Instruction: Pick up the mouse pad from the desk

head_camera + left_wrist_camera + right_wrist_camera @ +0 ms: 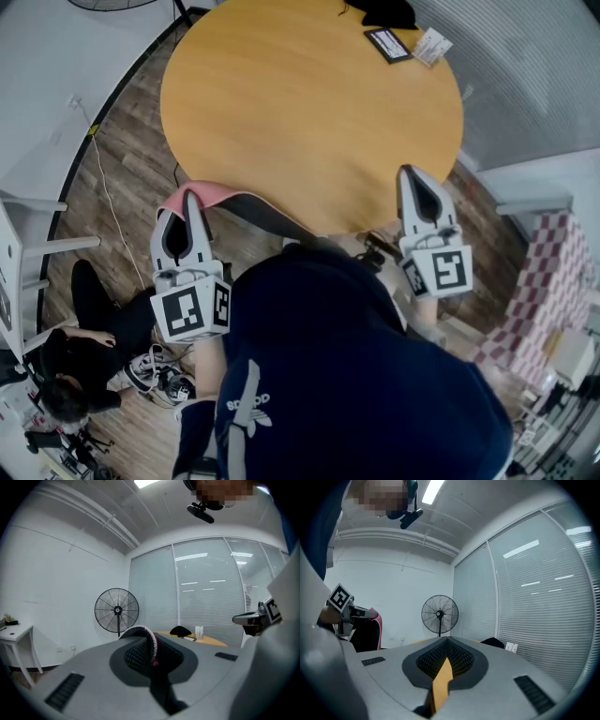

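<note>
The mouse pad (246, 202), pink on one face and black on the other, hangs off the near left edge of the round wooden desk (309, 112). My left gripper (194, 199) is shut on its left end. In the left gripper view the pad's stitched pink edge (151, 641) stands pinched between the jaws. My right gripper (411, 174) is shut and holds nothing, its tips over the desk's near right edge. In the right gripper view its jaws (446, 641) meet at the tip, and the left gripper (344, 607) with the pink pad (376, 626) shows at the left.
At the desk's far side lie a black object (389, 11), a dark flat card (387, 44) and a white card (432, 45). A standing fan (116, 610) is beyond. A person (89, 342) sits on the floor at lower left, beside a white table (21, 251).
</note>
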